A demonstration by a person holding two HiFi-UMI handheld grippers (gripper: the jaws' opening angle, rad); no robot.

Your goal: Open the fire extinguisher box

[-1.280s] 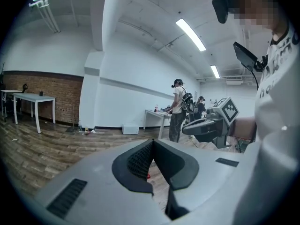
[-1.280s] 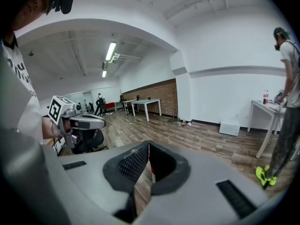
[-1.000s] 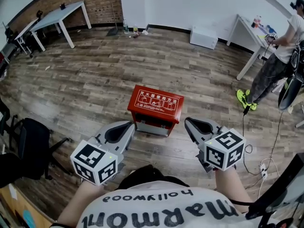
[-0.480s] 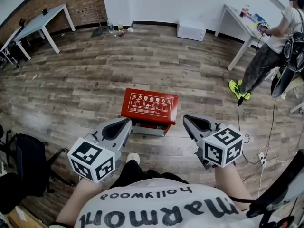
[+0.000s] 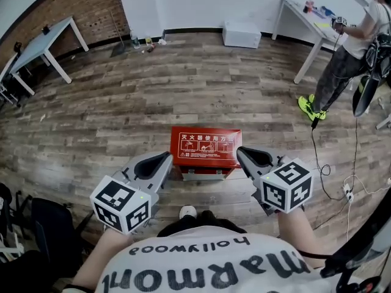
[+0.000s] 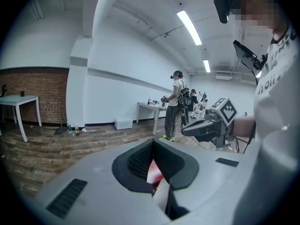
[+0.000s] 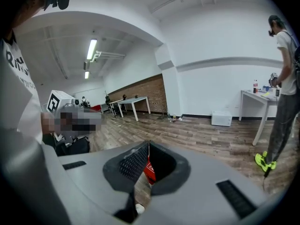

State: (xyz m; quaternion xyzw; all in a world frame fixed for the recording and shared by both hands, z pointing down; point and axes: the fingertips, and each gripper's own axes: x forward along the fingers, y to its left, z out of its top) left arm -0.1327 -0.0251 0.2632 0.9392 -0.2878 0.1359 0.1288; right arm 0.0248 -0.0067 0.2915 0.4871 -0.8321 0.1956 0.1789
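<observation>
Mostly hidden: fire extinguisher box (image 6: 154, 171)

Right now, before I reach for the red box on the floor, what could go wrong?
The left gripper and right gripper are both shut, so they may only push the fire extinguisher box, not catch its lid. It seems loose on the wooden floor; lifting from one side could slide or tip it.

Bright, even light; fisheye, perhaps soft edges.
</observation>
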